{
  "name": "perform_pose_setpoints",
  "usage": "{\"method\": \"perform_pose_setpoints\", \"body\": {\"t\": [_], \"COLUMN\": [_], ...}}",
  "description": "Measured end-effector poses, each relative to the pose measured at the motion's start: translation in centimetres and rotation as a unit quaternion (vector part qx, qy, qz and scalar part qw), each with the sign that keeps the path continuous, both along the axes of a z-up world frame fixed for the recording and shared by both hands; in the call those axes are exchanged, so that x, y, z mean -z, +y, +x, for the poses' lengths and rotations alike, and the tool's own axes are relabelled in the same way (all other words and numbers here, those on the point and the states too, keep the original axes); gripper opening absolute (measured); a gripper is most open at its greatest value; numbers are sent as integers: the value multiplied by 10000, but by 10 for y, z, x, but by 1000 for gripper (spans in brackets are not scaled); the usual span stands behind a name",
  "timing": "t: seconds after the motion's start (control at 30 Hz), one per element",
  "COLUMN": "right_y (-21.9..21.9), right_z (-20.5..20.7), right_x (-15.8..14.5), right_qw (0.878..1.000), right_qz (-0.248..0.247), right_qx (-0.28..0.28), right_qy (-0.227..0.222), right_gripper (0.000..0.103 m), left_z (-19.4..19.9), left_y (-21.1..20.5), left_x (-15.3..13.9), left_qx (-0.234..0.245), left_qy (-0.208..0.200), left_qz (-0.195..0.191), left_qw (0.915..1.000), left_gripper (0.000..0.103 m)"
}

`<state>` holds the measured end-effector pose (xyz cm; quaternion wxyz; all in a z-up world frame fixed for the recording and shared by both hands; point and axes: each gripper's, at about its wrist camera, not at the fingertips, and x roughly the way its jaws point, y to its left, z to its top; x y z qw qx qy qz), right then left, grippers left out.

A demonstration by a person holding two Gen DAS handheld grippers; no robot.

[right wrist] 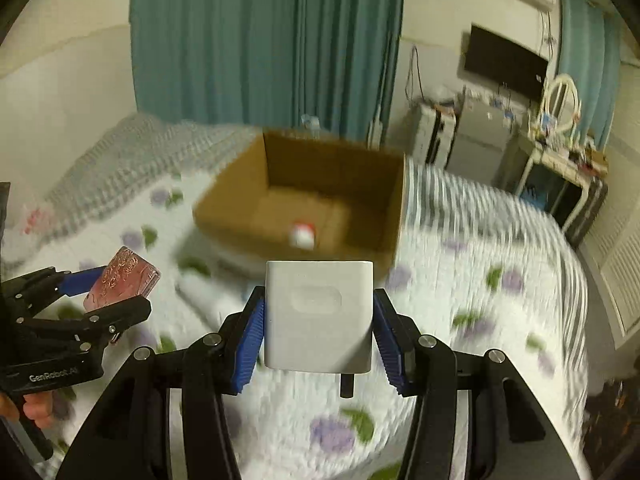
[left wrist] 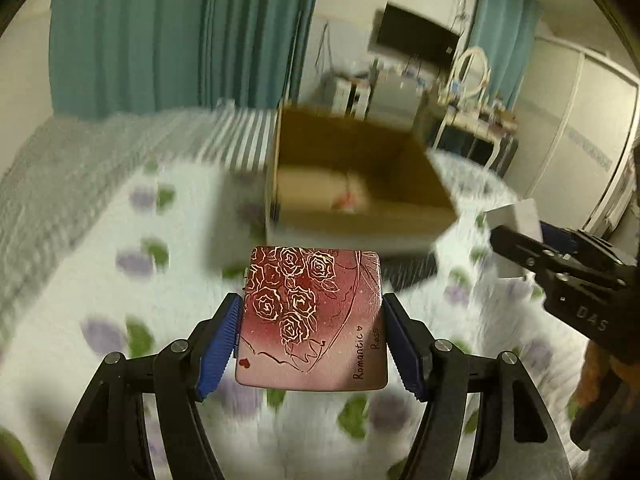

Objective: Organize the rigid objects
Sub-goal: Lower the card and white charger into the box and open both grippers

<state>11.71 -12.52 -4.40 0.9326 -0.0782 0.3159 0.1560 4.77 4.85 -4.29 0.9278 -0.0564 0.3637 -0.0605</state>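
Observation:
My left gripper (left wrist: 312,320) is shut on a flat pink-red tin (left wrist: 316,320) printed with roses, held above the bed. It also shows in the right wrist view (right wrist: 122,278). My right gripper (right wrist: 318,320) is shut on a white plug adapter (right wrist: 319,316) with a dark prong underneath; the adapter shows in the left wrist view (left wrist: 516,216). An open cardboard box (left wrist: 400,224) stands on the bed ahead of both grippers, also in the right wrist view (right wrist: 240,200). A small red and white object (right wrist: 303,235) lies inside it.
The bed has a white floral cover (right wrist: 460,320) and a grey striped blanket (right wrist: 480,208). Teal curtains (right wrist: 260,40) hang behind. A dresser with a mirror (right wrist: 560,100) and a dark screen (right wrist: 504,60) stand at the right.

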Motion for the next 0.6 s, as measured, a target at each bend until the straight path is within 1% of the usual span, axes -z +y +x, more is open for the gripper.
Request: {"method": "perform_pose_setpoints", "body": {"t": [0.07,0.13,0.2,0.27,0.37,0.43,0.53,0.6], "right_y": [3,7,10,12,6,1,-8,-8], "right_z": [18,42,66,89,123,138,154,169], "right_x": [-20,-38,-48,-53,-49,-40,-15,0], "right_qw": [9998,9992,9987,9978,9972,9974,9982,9993], "right_qz": [61,145,233,318,458,476,459,334], "right_qx": [-61,-71,-83,-23,120,155,178,121], "right_qy": [-178,-362,-454,-576,-580,-527,-343,-121], "right_gripper": [51,51,51,51,51,51,51,51], "left_z": [19,41,63,90,127,150,178,193], "left_y": [-3,-6,-10,-17,-27,-35,-45,-49], "left_x": [-23,-42,-54,-59,-56,-48,-28,-15], "left_qx": [70,102,114,204,252,313,320,289], "left_qy": [-227,-413,-535,-572,-572,-556,-473,-427], "left_qz": [25,157,289,329,448,556,686,712], "left_qw": [9997,9990,9981,9976,9970,9964,9960,9961], "left_gripper": [70,70,70,70,70,70,70,70]}}
